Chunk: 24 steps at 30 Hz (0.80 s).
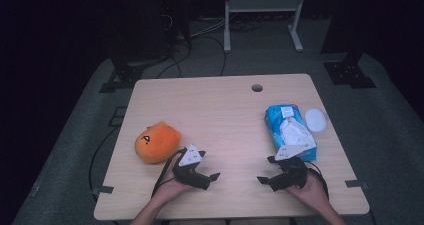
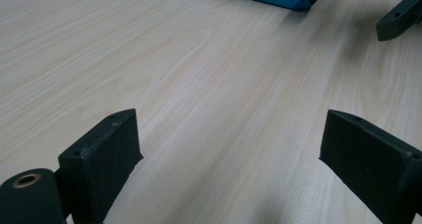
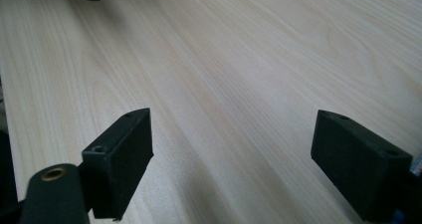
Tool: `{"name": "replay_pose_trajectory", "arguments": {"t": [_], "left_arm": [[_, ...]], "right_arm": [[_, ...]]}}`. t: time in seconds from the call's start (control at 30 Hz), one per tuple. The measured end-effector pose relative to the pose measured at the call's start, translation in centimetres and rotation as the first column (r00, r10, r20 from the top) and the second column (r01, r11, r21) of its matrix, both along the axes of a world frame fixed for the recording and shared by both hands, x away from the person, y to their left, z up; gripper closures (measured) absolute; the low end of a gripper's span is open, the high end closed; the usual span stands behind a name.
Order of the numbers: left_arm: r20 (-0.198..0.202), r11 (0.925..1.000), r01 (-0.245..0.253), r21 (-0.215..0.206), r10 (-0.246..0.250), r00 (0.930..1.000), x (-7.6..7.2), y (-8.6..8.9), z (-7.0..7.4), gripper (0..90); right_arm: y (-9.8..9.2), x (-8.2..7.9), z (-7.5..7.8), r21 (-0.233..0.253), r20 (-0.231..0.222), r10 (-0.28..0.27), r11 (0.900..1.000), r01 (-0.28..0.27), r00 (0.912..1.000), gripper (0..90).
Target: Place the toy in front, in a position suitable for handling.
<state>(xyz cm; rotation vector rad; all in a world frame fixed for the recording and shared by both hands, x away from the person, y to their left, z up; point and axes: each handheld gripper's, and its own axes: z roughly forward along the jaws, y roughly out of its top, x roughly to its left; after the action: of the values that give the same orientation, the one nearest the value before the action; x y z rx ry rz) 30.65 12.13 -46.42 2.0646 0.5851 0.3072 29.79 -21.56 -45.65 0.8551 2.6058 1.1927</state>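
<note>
left gripper (image 1: 212, 171): fingers (image 2: 107, 157) wide apart, nothing between, low over bare counter (image 1: 225, 120) | right gripper (image 1: 267, 171): fingers (image 3: 124, 159) wide apart, holding nothing | hands at near edge, tips facing inward | orange plush (image 1: 156, 142) beside left gripper | tissue pack (image 1: 290, 130) just beyond right gripper

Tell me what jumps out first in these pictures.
The orange plush toy lies at the table's left side, just beyond the left gripper. The blue tissue pack sits at the right, behind the right gripper, a white round lid beside it. Both grippers' jaws stand open, empty.
</note>
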Motion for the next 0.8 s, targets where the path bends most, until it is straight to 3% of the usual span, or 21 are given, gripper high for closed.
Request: {"name": "replay_pose_trajectory", "arguments": {"t": [0.23,0.47,0.8], "left_arm": [[0.004,0.9998,-0.002,-0.018,0.003,1.0000,0.1,0.2,0.9,8.3],[0.049,0.9980,-0.004,-0.063,0.008,0.9987,-0.1,0.8,3.0,8.2],[0.093,0.9971,-0.021,-0.074,0.027,0.9953,0.0,2.5,5.3,8.2]], "right_arm": [[0.0,0.1,-0.1,0.001,-0.007,0.005,1.000,-0.005,1.0000,15.6],[0.2,-0.1,-0.1,-0.007,-0.004,0.007,1.000,-0.007,1.0000,15.6],[0.3,-0.2,-0.1,-0.009,0.001,0.003,1.000,-0.003,1.0000,15.6]]}}
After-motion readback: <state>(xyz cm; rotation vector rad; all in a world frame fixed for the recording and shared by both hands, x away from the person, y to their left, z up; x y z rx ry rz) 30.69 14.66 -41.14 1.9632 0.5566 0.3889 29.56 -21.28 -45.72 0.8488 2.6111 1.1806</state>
